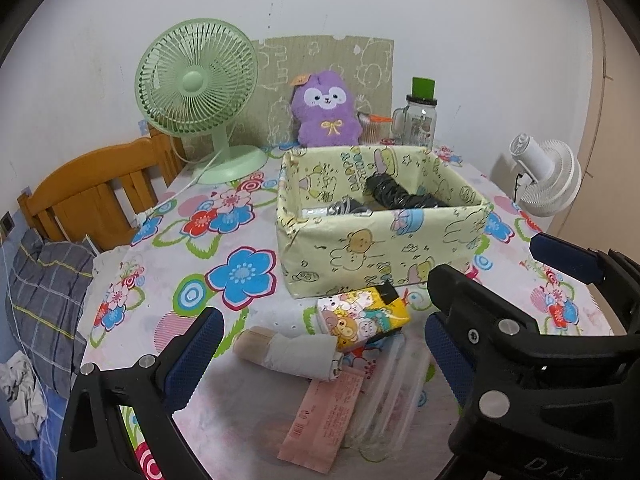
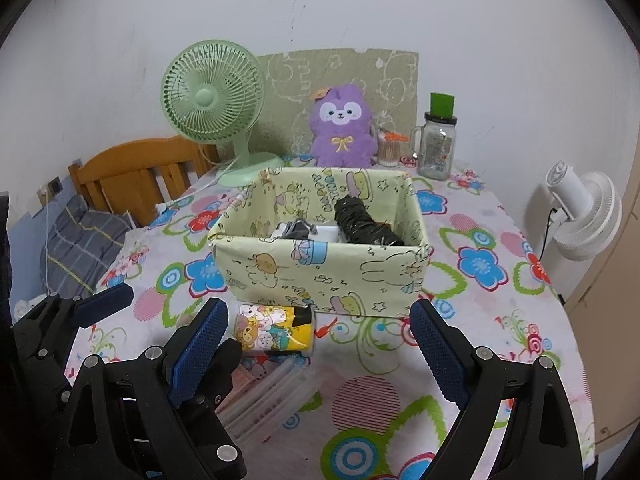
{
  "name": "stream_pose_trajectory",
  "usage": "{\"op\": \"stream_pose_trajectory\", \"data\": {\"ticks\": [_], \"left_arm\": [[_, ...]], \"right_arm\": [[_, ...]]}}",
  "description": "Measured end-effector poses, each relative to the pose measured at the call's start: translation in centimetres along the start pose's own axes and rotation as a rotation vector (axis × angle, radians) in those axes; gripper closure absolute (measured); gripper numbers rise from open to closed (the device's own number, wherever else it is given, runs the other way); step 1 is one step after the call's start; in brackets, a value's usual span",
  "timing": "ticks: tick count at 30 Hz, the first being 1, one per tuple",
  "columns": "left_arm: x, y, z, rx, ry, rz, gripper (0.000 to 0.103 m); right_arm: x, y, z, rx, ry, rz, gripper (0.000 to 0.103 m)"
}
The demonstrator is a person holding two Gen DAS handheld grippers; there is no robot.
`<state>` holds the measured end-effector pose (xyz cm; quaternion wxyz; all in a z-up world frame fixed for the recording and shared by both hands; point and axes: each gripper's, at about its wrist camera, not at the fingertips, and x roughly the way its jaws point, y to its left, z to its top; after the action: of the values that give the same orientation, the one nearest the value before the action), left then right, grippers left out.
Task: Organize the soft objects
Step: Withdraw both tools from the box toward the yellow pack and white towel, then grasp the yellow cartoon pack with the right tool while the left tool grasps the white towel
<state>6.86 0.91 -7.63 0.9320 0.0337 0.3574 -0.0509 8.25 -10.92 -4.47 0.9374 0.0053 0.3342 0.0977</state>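
A pale yellow cartoon-print box point(image 1: 380, 252) point(image 2: 320, 276) stands mid-table, holding a black roll point(image 1: 400, 194) point(image 2: 360, 224) and a grey-white item point(image 1: 340, 209). In front of it lie a yellow cartoon tissue pack point(image 1: 364, 316) point(image 2: 276, 332), a rolled beige-white cloth point(image 1: 288, 350), a pink packet point(image 1: 320, 412) and a clear plastic pack point(image 1: 392, 384) point(image 2: 272, 396). A purple plush point(image 1: 326, 110) point(image 2: 344, 128) sits at the back wall. My left gripper point(image 1: 320, 320) hangs open over these loose items. My right gripper point(image 2: 318, 312) is open just beside it, facing the box front.
A green desk fan point(image 1: 196, 92) stands back left, a glass jar with green lid point(image 1: 420, 120) back right. A white fan point(image 1: 548, 176) sits off the table's right edge. Left of the floral tablecloth point(image 1: 224, 240) are a wooden headboard point(image 1: 92, 188) and a checked pillow point(image 1: 48, 300).
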Motion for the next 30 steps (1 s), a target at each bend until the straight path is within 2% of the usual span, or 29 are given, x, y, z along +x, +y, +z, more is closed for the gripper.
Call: {"op": "stream_pose_trajectory", "data": {"ticks": [14,30], "left_arm": [[3.1,1.6,-0.5,0.003,0.062,-0.005,0.001],[6.7,4.2,-1.5,-0.036,0.136,0.011,0.001]], "right_arm": [[3.9,0.9,-0.6,0.012,0.055,0.005,0.009],[7.9,2.8,-0.7,-0.031,0.125,0.024,0.009]]}}
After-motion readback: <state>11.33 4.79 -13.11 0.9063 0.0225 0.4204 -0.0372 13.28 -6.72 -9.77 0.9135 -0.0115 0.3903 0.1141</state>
